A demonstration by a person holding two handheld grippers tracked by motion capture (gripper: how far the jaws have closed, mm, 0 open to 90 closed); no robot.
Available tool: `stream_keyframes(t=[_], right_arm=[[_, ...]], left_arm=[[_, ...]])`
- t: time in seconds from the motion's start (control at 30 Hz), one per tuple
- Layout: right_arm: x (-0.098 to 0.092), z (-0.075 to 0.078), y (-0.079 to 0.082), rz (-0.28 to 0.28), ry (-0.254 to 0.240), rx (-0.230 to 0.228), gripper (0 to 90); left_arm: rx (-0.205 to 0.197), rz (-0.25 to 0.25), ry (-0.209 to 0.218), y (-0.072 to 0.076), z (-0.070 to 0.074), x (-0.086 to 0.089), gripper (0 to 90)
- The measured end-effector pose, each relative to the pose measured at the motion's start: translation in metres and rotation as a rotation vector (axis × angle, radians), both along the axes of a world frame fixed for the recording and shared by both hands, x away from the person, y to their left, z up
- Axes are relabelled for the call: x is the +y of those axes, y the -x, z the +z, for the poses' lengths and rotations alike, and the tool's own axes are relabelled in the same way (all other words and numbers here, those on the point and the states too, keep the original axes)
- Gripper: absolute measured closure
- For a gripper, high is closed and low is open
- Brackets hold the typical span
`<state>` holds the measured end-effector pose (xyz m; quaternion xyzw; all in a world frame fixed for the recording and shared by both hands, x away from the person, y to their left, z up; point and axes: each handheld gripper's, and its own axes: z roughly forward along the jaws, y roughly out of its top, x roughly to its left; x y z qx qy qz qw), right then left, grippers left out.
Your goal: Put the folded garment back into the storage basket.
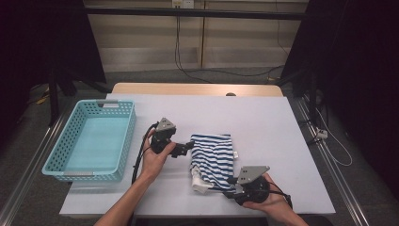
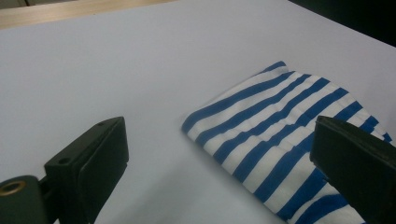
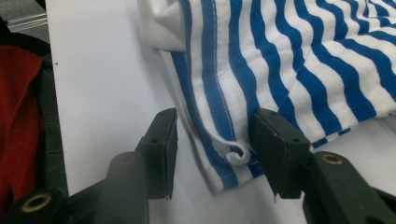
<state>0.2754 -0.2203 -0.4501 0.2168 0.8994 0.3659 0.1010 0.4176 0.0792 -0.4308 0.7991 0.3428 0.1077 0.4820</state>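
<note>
A folded blue-and-white striped garment [image 1: 214,157] lies on the white table [image 1: 263,117], a little right of centre. My left gripper [image 1: 187,147] sits at its left edge, jaws open wide; in the left gripper view the garment [image 2: 280,126] reaches under the right jaw while the left gripper [image 2: 219,135] has bare table between its jaws. My right gripper [image 1: 231,183] is at the garment's near corner. In the right gripper view, the right gripper [image 3: 215,126] straddles the curled hem of the garment [image 3: 289,60], with a gap between the left jaw and the cloth.
A teal plastic basket [image 1: 129,127] stands at the table's left side with nothing in it. The table's near edge runs just below both hands. Dark stands and cables are on the floor beyond the far edge. Something red [image 3: 18,116] sits off the table edge.
</note>
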Motion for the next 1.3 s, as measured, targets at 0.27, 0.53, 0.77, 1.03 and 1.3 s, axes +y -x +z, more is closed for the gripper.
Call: stream_keyframes(t=[0.27,0.53,0.77,1.03,1.3], right_arm=[[-0.002,-0.001,-0.005,0.01,-0.001,-0.008,63.3],[0.0,0.002,-0.01,-0.027,0.004,0.023,81.8],[-0.001,0.002,-0.012,-0.033,0.0,0.036,84.0],[-0.001,0.002,-0.012,-0.035,-0.009,0.045,84.0],[-0.001,0.002,-0.011,-0.04,-0.022,0.056,84.0]], left_arm=[[0.006,0.02,-0.005,-0.002,-0.001,0.002,4.7],[0.001,0.016,-0.022,0.0,0.0,-0.003,5.4],[0.037,0.019,0.038,-0.008,0.001,-0.009,9.6],[0.063,0.031,-0.044,-0.025,-0.005,-0.021,8.5],[0.112,0.038,-0.119,-0.036,-0.011,-0.033,30.5]])
